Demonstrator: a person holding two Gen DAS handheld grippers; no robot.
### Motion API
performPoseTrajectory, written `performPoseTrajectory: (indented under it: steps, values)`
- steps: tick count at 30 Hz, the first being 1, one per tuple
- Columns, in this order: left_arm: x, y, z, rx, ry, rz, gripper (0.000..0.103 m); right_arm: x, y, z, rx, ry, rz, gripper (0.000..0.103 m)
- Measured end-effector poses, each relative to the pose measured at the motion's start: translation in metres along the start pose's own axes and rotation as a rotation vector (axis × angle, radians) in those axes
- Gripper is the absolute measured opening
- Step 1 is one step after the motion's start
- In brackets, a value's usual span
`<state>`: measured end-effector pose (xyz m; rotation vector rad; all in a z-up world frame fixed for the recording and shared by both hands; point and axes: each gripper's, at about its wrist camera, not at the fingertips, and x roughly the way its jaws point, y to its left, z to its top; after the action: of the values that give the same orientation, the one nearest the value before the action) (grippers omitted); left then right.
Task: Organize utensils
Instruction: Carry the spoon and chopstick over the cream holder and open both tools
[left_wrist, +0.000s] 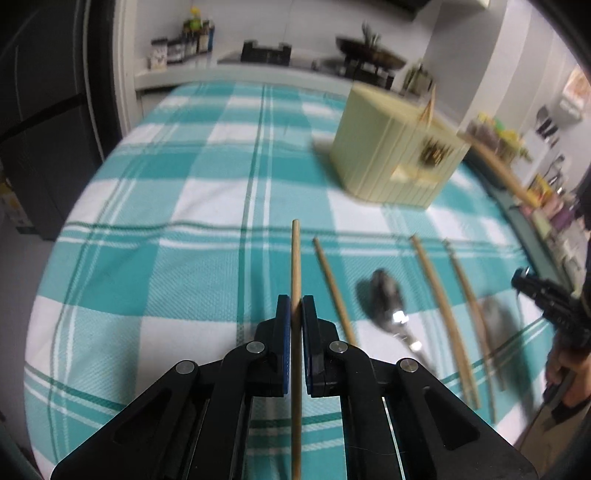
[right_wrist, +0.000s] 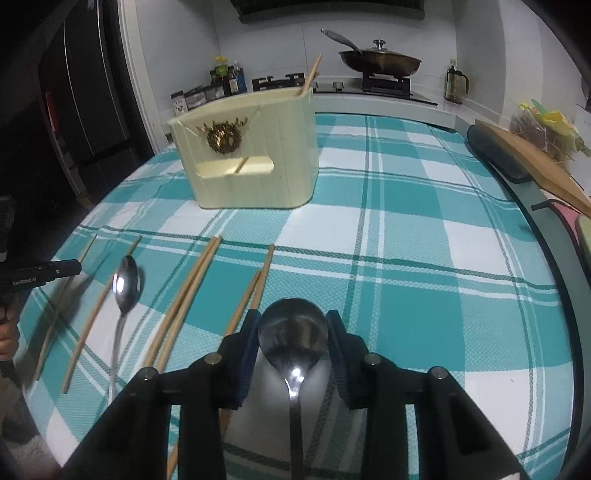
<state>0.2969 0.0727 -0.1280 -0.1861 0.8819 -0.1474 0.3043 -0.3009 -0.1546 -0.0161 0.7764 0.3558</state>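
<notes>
Left gripper (left_wrist: 295, 310) clamped on thin round wooden chopstick (left_wrist: 295, 258), lifted off teal-and-white checked tablecloth (left_wrist: 184, 184), stick running straight forward between blue pads. Right gripper (right_wrist: 292, 325) closed around bowl of shiny steel spoon (right_wrist: 292, 332), pads touching its rim both sides, handle trailing back under the tool. On the cloth: more wooden chopsticks (right_wrist: 184, 295) and second steel spoon (right_wrist: 125, 284) side by side; cream ribbed plastic utensil holder (right_wrist: 251, 155) well beyond, one chopstick already standing in it.
</notes>
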Motion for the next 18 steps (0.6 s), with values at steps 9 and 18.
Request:
performPoseTrajectory:
  steps: [9, 18]
  values:
    - [-0.09, -0.013, 0.012, 0.017, -0.193, -0.109, 0.004, -0.087, 0.016, 0.012, 0.015, -0.157, 0.07, 0.036]
    - [-0.111, -0.023, 0.017, 0.033, -0.241, -0.132, 0.004, -0.107, 0.016, 0.035, 0.035, -0.22, 0.084, 0.036]
